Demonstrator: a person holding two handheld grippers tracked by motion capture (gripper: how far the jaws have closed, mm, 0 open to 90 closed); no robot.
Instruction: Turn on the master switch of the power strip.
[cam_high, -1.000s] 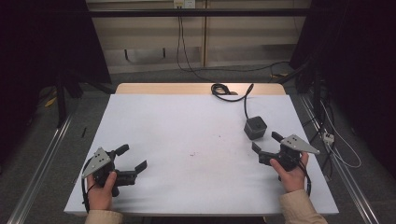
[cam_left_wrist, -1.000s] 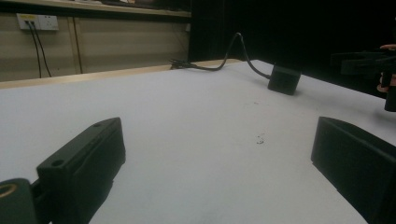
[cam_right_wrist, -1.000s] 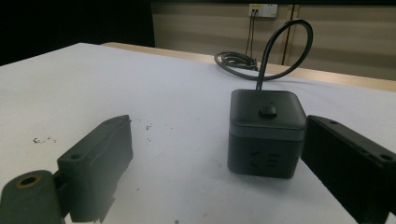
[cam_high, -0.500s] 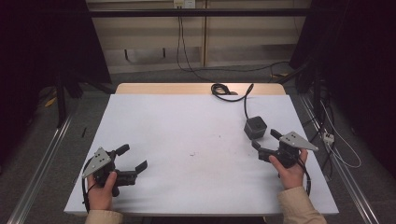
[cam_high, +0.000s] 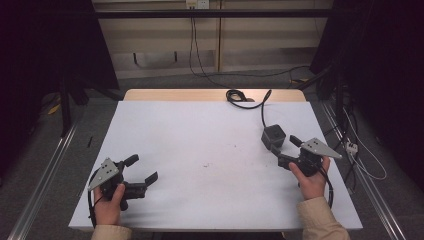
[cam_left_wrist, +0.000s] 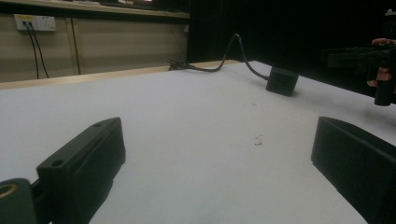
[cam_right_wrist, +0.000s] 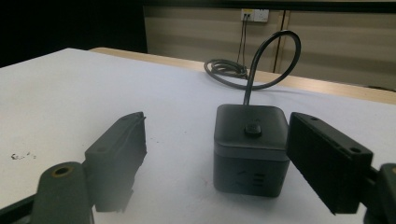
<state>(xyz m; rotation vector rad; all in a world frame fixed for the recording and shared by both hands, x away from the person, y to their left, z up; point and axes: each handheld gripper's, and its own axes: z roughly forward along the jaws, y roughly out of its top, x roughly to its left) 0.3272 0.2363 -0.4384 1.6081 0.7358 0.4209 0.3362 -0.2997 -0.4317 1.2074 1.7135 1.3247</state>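
A white table (cam_high: 200, 150) stands in a dim room before a beige wall. Near its right edge sits a dark grey plastic cube (cam_high: 273, 136) with a round button on top and a black cable (cam_high: 245, 97) coiled at the far edge. The right gripper view shows faint markings on the cube's front face. The right gripper (cam_high: 283, 150), jaws just closing, straddles it without touching; the left gripper (cam_high: 141, 169) rests spread by the near-left corner.
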